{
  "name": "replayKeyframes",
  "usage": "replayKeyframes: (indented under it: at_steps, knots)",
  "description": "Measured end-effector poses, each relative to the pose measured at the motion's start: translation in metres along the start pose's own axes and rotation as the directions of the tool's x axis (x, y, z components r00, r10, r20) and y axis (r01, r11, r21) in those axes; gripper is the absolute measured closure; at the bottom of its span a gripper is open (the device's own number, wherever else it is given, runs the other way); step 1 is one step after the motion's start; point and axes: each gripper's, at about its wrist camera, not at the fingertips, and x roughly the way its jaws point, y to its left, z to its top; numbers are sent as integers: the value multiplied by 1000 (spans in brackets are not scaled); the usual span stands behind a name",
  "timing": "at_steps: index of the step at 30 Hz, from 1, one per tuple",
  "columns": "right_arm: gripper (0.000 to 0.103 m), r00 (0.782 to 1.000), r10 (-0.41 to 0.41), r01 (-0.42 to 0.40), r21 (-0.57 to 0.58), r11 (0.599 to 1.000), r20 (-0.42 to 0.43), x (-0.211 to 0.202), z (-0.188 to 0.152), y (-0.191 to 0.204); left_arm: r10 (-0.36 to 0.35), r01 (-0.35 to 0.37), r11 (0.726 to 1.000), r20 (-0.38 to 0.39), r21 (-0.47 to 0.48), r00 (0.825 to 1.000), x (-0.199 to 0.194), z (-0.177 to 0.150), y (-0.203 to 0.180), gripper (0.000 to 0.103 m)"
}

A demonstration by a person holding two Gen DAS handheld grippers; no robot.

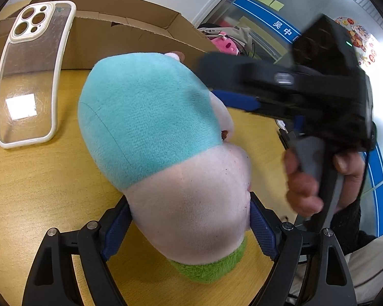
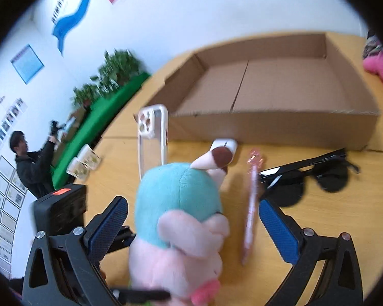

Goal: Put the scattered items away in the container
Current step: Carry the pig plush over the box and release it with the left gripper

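The left gripper (image 1: 189, 219) holds the plush toy (image 1: 166, 137) by its pink lower body: both blue pads press into the fabric, so the jaws stand wide only because the toy is bulky. The toy stands on the wooden table (image 1: 38, 178), its teal back turned to the left wrist camera.

The right gripper (image 2: 191, 227) has wide jaws with nothing between the pads; the toy sits in front of it but neither pad touches it. In the left wrist view this gripper is motion-blurred, with the person's hand (image 1: 303, 178) on its grip.

The cardboard box (image 2: 268, 127), the container, lies open at the far side and appears empty. A clear phone case (image 2: 153, 137) leans against its near wall. A pink pen (image 2: 251, 211) and black sunglasses (image 2: 319, 181) lie on the table, near the box, to the right of the toy.

Judgement: a grip low on the body keeps the toy upright for lifting over the box wall.
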Motion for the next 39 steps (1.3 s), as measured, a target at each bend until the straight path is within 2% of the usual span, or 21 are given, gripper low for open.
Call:
replayKeyframes:
  at_steps: [3,6,10,13,19,23,27,31,35,39]
  knots:
    - [3,998,19,-19,-1,1000,-53,30,-1,6,-12,12,1000,6,2,1000,-2,-2,3,15]
    - [23,994,-3,-3,-48,999,-106,47,-2,22,-18,18,1000,5,1,1000,-5,-1,5,17]
    - [38,994,-10,4,-59,998,-105,43,-6,27,-13,12,1000,12,13,1000,-13,1,5,18]
    - [41,996,-3,-2,-62,998,-87,31,-2,33,3,-4,998,31,56,1000,-28,6,-6,18]
    - [43,999,34,-32,-73,997,36,-11,19,53,18,-34,988,103,148,995,-72,39,-30,18]
    - [43,990,48,-34,-102,994,132,-42,49,73,29,-61,975,152,213,988,-101,75,-46,18]
    - [43,973,58,-26,-144,989,225,-73,88,90,36,-90,953,189,290,981,-127,115,-59,18]
    - [43,957,61,-15,-158,987,285,-96,131,100,31,-103,936,211,337,977,-148,162,-70,18]
    - [44,948,66,-7,-187,982,310,-109,178,109,35,-119,926,232,359,972,-163,206,-69,18]
    - [44,951,76,-16,-197,980,300,-107,228,109,66,-152,924,244,352,967,-167,251,-59,18]
